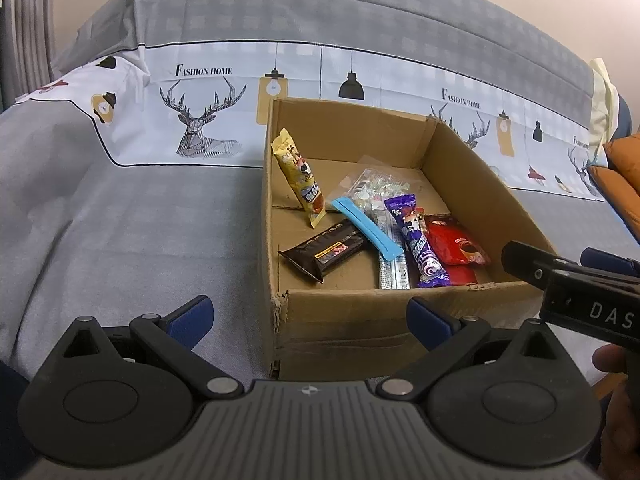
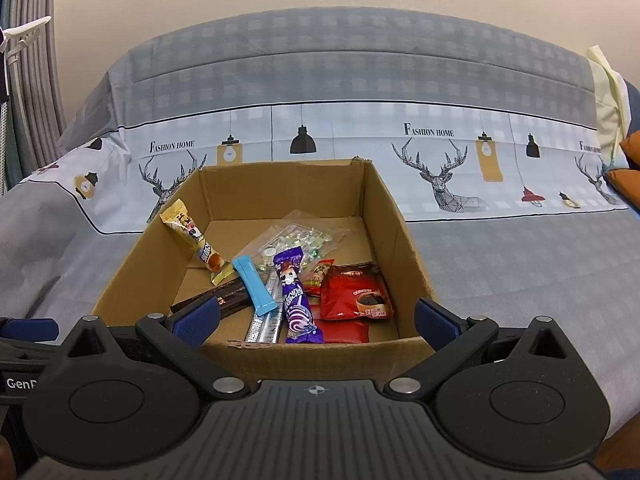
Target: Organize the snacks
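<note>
A bed [image 2: 500, 264] covered by a grey checked sheet carries everything; across it runs a white band printed with deer, hanging lamps and the words "Fashion Home". An open cardboard box [image 2: 404, 236] sits directly on the sheet, its far wall overlapping the printed band. At the bed's right edge lie an orange cushion [image 1: 624, 176] and a pale yellow cloth [image 2: 608, 96].

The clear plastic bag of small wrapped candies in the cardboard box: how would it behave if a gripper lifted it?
The clear plastic bag of small wrapped candies looks thin and crinkled, so it would probably sag. Its loose contents would likely shift toward the low end. The glossy film may slip between the pads.
</note>
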A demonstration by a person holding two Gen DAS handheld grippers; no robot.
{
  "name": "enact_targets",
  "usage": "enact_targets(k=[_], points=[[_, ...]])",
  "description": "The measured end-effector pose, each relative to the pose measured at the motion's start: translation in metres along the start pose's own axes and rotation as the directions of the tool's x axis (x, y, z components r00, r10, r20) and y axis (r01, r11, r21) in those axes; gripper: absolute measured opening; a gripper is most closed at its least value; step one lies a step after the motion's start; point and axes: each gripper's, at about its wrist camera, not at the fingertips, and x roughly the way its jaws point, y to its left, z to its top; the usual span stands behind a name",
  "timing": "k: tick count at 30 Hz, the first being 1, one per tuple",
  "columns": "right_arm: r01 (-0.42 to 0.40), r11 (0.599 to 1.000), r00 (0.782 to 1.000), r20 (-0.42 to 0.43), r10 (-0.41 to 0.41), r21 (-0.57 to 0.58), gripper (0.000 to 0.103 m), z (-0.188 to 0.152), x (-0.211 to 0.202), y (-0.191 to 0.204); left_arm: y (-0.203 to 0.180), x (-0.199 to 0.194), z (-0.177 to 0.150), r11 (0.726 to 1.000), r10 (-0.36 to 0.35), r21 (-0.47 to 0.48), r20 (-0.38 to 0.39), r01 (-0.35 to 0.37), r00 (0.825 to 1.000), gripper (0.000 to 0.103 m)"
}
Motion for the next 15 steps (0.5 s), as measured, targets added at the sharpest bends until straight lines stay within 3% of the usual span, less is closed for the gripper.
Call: enact_targets(k=[15], points=[[-0.001,1.000,1.000,0.001,0.001,-0.002,0.103,-0.0006,0.0012,0.0010,-0.0016,0.0021,-0.0009,1.000,-0.002,0.003,-0.004,0.002,1.000,0.103]])
